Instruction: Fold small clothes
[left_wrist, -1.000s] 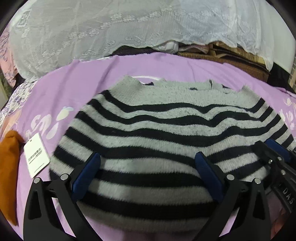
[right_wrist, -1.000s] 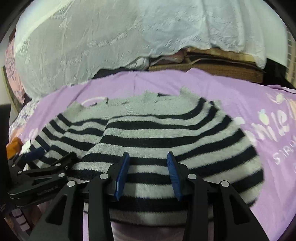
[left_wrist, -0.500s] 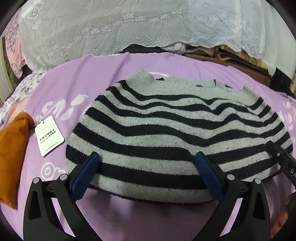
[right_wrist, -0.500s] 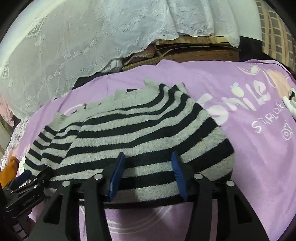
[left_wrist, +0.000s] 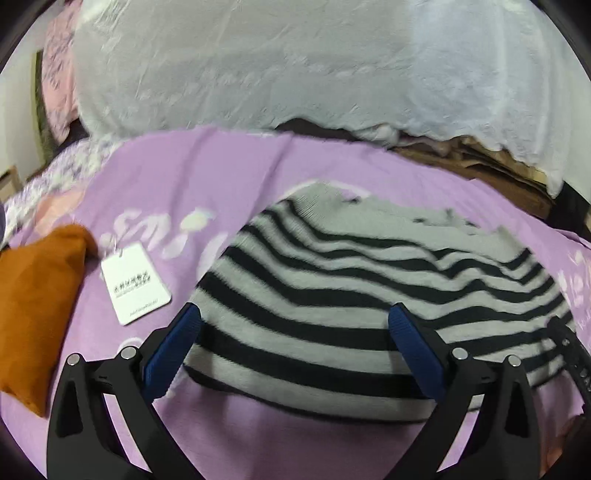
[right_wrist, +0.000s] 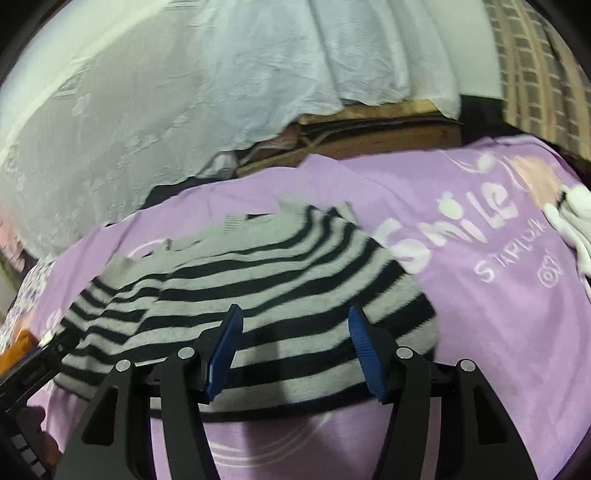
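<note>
1. Closest to me in the left wrist view: my left gripper (left_wrist: 293, 341), blue pads spread wide with nothing between them. It hovers over the near hem of the striped sweater (left_wrist: 369, 295), at about 6 o'clock.

2. Same deal on the other side. My right gripper (right_wrist: 295, 345) is parted to a medium gap, not pinching anything, and it frames the sweater's near edge (right_wrist: 258, 295) at 6 o'clock.

3. The sweater is grey with black stripes and lies folded flat on the purple blanket (left_wrist: 184, 192). It fills the middle of both views, with the ragged-looking collar edge on the far side at about 12 o'clock.

4. In the left view, at 9 o'clock from the sweater, a white hang tag (left_wrist: 135, 282) lies just beside it on the blanket. Further out at 9 o'clock is an orange cloth (left_wrist: 33, 302).

5. In the right view, at about 2 o'clock, there's white lettering (right_wrist: 465, 218) printed on the blanket, and a white garment (right_wrist: 574, 229) sits at the 3 o'clock edge, well apart from the sweater.

6. Furthest back, around 12 o'clock in both views, a white lace cover (left_wrist: 295, 62) drapes over stuff behind the blanket, with brown wicker-looking things (right_wrist: 369, 133) poking out under it. It's pretty blurry back there.
</note>
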